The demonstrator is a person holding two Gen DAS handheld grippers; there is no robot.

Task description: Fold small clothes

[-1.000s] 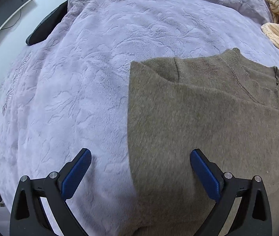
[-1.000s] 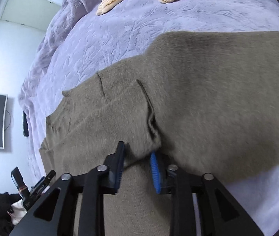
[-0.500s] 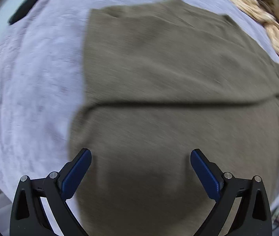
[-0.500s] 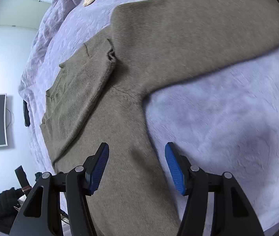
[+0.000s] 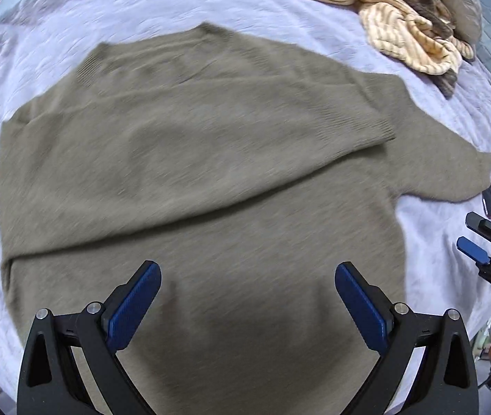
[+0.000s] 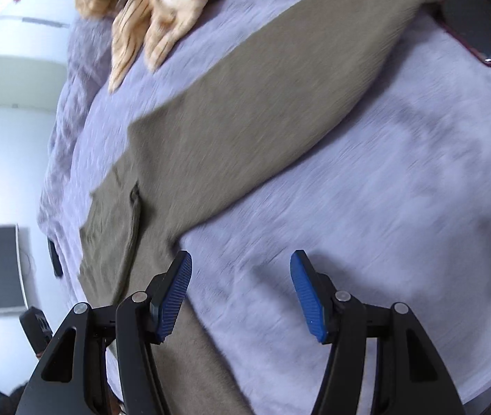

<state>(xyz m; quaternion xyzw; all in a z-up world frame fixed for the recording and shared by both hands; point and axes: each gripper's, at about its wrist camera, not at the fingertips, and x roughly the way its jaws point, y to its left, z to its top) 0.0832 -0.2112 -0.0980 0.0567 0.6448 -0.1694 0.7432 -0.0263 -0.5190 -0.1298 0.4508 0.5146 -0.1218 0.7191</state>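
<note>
Released since a second ago, the olive-brown knitted sweater (image 5: 193, 180) lies flat on the lavender plush bedspread (image 6: 401, 173); both grippers, left (image 5: 247, 297) and right (image 6: 242, 292), hover downward-pointing, jaws apart, empty. No legible writing.

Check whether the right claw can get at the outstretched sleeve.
Probably yes. The right claw is open and empty above the blanket, and the sleeve lies flat ahead with nothing on it.

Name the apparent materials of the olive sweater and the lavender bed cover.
Olive sweater: looks like a soft knit, perhaps wool or acrylic, matte; ribbed cuff and collar edges show. Lavender bed cover: seemingly plush fleece or velvet, with an embossed, faintly sheened pile.
</note>
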